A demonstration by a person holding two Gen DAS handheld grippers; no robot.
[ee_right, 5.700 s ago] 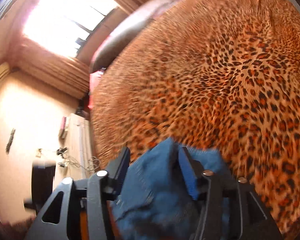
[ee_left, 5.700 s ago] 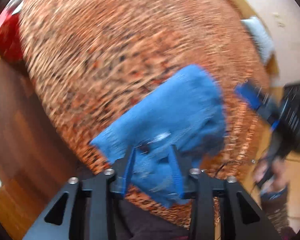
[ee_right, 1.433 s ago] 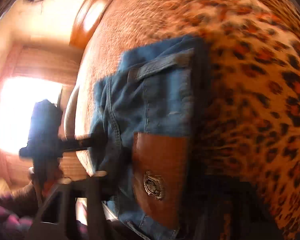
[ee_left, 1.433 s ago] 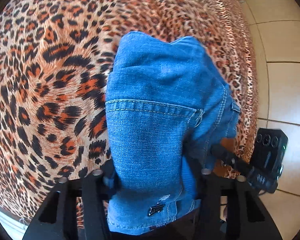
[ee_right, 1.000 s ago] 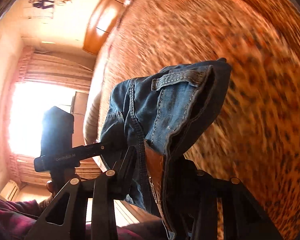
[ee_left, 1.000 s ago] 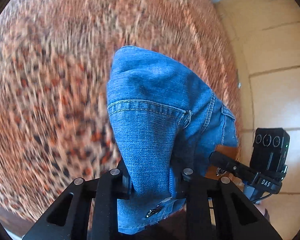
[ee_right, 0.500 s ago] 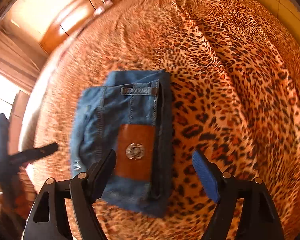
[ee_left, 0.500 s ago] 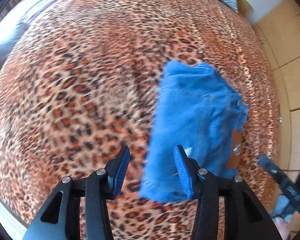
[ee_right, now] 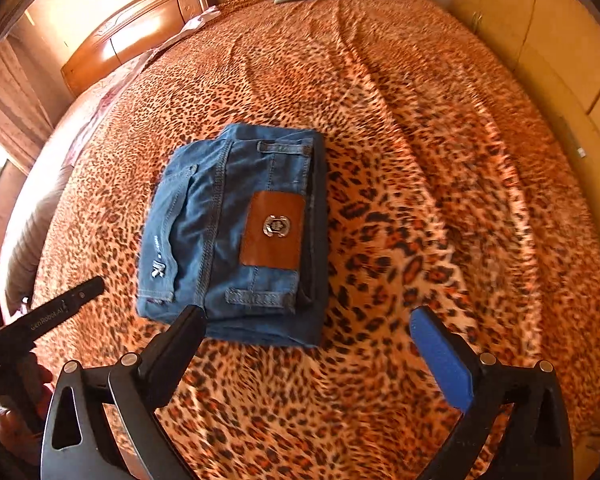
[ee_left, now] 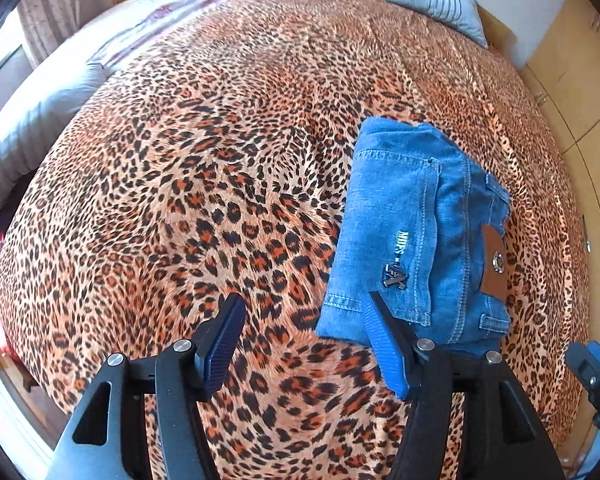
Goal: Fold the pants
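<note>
Now, one folded pants (ee_right: 228, 236) bundle on leopard bedspread (ee_right: 420, 160), two tongs, left tongs (ee_left: 304, 344) and right tongs (ee_right: 308, 356), just released, empty.

Our two grippers hang open, tilted steeply downward.
Our left gripper (ee_left: 306, 342) has just spread its jaws partway, nothing between them; our right gripper (ee_right: 314, 354), its jaws just opened to their widest, is likewise empty.

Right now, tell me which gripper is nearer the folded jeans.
Left, narrowly. The left gripper hangs open at the near edge of the jeans, one finger overlapping their corner. The right gripper hangs open slightly short of that edge, holding nothing.
</note>
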